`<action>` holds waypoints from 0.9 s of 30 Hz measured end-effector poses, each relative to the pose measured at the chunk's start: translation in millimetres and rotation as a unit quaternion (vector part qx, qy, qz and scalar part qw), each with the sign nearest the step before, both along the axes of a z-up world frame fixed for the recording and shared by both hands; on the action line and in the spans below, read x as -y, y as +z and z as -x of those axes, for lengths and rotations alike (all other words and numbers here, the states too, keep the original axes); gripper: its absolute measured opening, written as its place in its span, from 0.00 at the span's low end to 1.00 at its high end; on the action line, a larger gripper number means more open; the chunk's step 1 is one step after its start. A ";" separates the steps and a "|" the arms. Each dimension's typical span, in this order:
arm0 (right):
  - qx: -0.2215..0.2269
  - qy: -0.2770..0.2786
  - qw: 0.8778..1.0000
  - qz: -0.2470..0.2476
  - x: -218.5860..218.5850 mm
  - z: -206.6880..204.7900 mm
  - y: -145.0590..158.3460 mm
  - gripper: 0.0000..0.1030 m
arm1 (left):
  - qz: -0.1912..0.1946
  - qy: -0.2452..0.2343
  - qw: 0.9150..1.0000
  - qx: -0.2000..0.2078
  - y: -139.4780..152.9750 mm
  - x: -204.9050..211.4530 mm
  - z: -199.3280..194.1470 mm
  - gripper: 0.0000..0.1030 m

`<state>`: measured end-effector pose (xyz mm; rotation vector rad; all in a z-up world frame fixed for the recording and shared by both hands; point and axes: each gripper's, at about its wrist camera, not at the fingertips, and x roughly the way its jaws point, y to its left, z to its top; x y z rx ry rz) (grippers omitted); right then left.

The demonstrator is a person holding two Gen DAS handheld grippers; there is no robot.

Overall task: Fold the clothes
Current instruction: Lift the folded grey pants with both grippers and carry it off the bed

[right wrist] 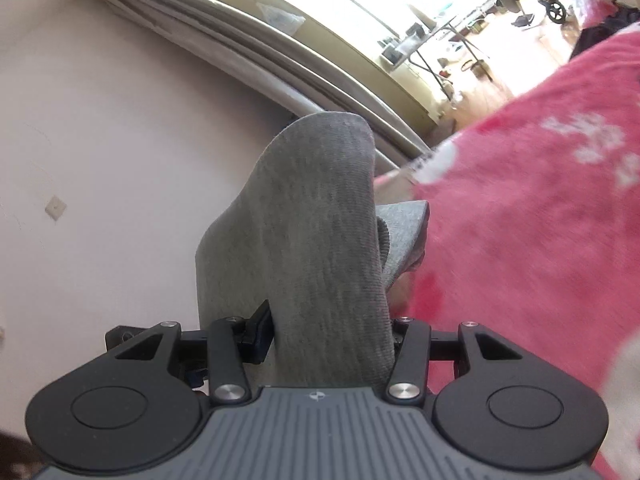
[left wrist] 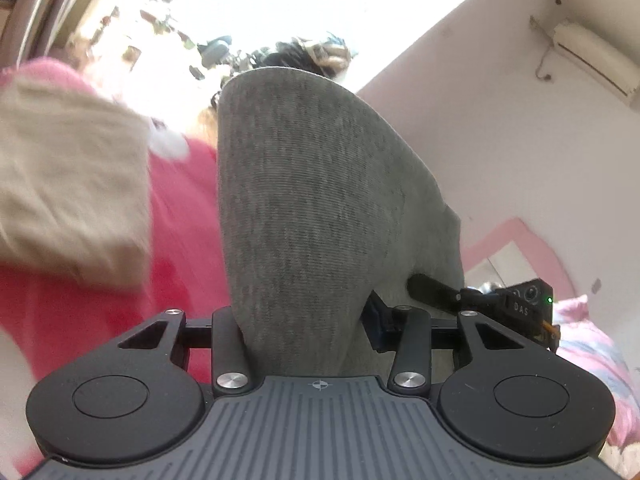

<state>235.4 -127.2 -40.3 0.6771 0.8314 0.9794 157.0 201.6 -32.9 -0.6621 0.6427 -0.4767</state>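
Observation:
A grey knit garment (left wrist: 312, 200) rises out of my left gripper (left wrist: 308, 320), whose jaws are shut on a thick fold of it; the cloth hides the fingertips. In the right wrist view the same grey garment (right wrist: 320, 240) stands up from my right gripper (right wrist: 332, 336), also shut on it, with a loose flap hanging off to the right. My right gripper's black body (left wrist: 520, 304), showing a green light, sits just right of the cloth in the left wrist view. Both grippers hold the garment up above the bed.
A red-pink blanket (right wrist: 540, 220) with white marks covers the bed. A folded beige garment (left wrist: 68, 184) lies on it at the left. A pale wall (right wrist: 100, 160), a curtained window (right wrist: 280, 60), an air conditioner (left wrist: 592, 56) and a pink-framed mirror (left wrist: 516, 232) surround the bed.

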 end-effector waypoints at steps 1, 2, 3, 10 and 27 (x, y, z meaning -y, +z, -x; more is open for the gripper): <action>0.001 -0.001 1.000 -0.003 -13.0 -10.4 2.9 0.49 | 0.001 0.005 1.000 0.000 1.7 -13.4 -10.3 0.41; -0.001 -0.002 1.000 -0.006 -24.4 -20.6 7.8 0.49 | 0.001 0.011 1.000 0.000 2.2 -25.3 -18.0 0.41; -0.004 -0.004 1.000 -0.007 -37.6 -31.7 9.7 0.49 | 0.000 0.016 1.000 -0.001 2.8 -37.2 -25.7 0.41; -0.036 -0.003 0.999 -0.016 -127.2 -107.3 20.2 0.49 | 0.004 0.046 0.999 -0.023 2.4 -108.9 -80.9 0.41; -0.122 -0.002 0.992 0.025 -227.0 -168.5 -11.3 0.49 | 0.042 0.040 0.993 -0.107 -34.3 -195.1 -152.0 0.42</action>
